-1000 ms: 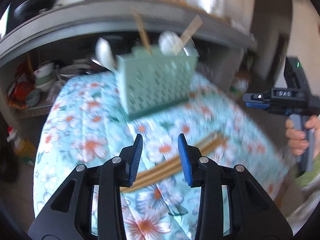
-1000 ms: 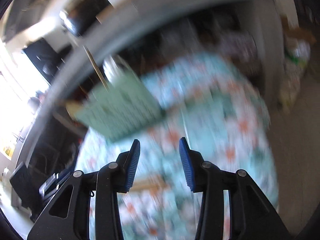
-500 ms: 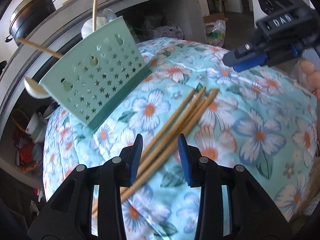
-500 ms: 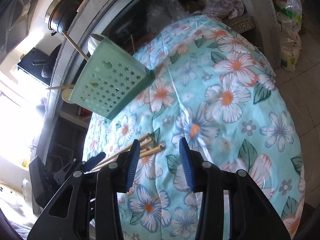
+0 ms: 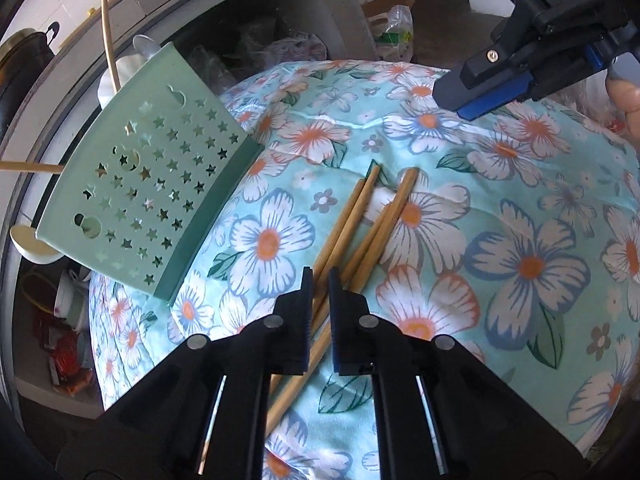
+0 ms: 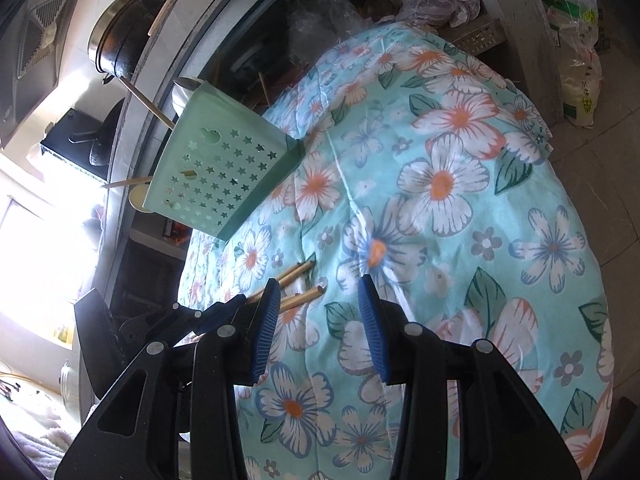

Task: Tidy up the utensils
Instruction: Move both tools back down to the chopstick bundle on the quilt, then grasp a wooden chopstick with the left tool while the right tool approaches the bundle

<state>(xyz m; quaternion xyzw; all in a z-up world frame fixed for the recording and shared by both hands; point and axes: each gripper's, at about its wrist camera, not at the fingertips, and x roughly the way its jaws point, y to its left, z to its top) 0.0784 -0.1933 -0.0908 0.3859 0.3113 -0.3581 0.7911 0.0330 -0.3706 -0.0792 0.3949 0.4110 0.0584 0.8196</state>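
Observation:
Several wooden chopsticks (image 5: pixel 362 224) lie bundled on the floral tablecloth (image 5: pixel 520 264). My left gripper (image 5: pixel 319 280) is shut on the chopsticks near their middle. A green utensil holder (image 5: pixel 148 200) with star holes stands behind them to the left, with a white spoon (image 5: pixel 30 242) and sticks in it. My right gripper (image 6: pixel 316 300) is open and empty above the cloth; in the left wrist view it hovers at the top right (image 5: pixel 480 96). In the right wrist view the chopstick tips (image 6: pixel 304 298) and the holder (image 6: pixel 224 172) show to its left.
A dark pot (image 6: pixel 120 36) sits on the grey counter (image 6: pixel 188 40) behind the table. Bowls and clutter (image 5: pixel 68 300) fill the shelf under it. Plastic bags (image 6: pixel 576 40) stand on the floor at the right.
My left gripper moved down onto the chopsticks and its jaws closed around them. My right gripper stayed open and shifted slightly closer to the chopstick tips.

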